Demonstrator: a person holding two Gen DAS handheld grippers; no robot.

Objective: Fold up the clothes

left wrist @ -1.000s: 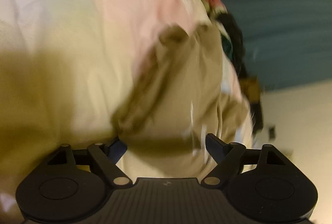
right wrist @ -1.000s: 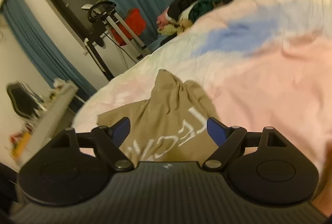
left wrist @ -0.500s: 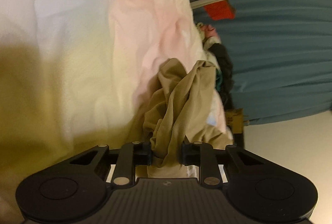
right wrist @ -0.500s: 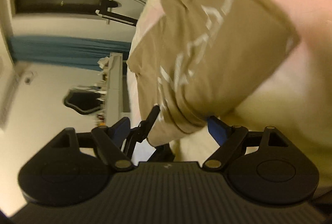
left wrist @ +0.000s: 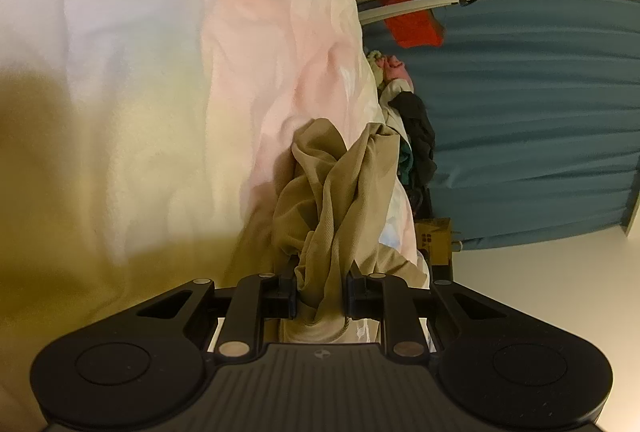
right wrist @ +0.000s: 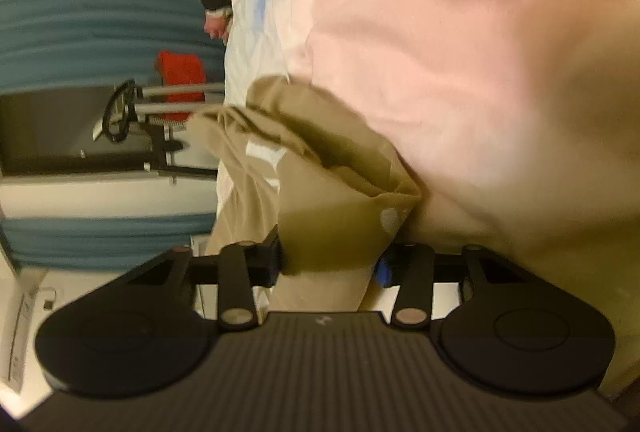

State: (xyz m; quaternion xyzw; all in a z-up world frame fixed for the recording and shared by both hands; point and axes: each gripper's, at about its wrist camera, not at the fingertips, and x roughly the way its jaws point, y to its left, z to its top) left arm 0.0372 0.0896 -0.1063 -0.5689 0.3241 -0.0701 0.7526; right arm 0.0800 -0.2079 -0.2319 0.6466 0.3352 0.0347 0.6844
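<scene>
A tan T-shirt [left wrist: 340, 192] with white lettering lies bunched on a pastel pink, white and blue bed cover [left wrist: 160, 72]. My left gripper [left wrist: 320, 296] is shut on a twisted fold of it, and the cloth runs away from the jaws in a rope. In the right wrist view the same tan T-shirt [right wrist: 320, 172] fills the gap of my right gripper [right wrist: 330, 264]. Its jaws are closing on a thick folded edge, and the cloth touches both pads. Both views are rolled sideways, so the bed cover [right wrist: 480, 72] stands on edge.
A pile of dark and pink clothes [left wrist: 416, 136] lies at the bed's far end, in front of a blue curtain [left wrist: 540, 112]. A metal-framed machine with a red part [right wrist: 176, 80] and a cardboard box [left wrist: 436, 240] stand beside the bed.
Both grippers went from wide open to closed on the tan T-shirt, the left first. The right one dropped onto the shirt's edge and rolled sideways.
</scene>
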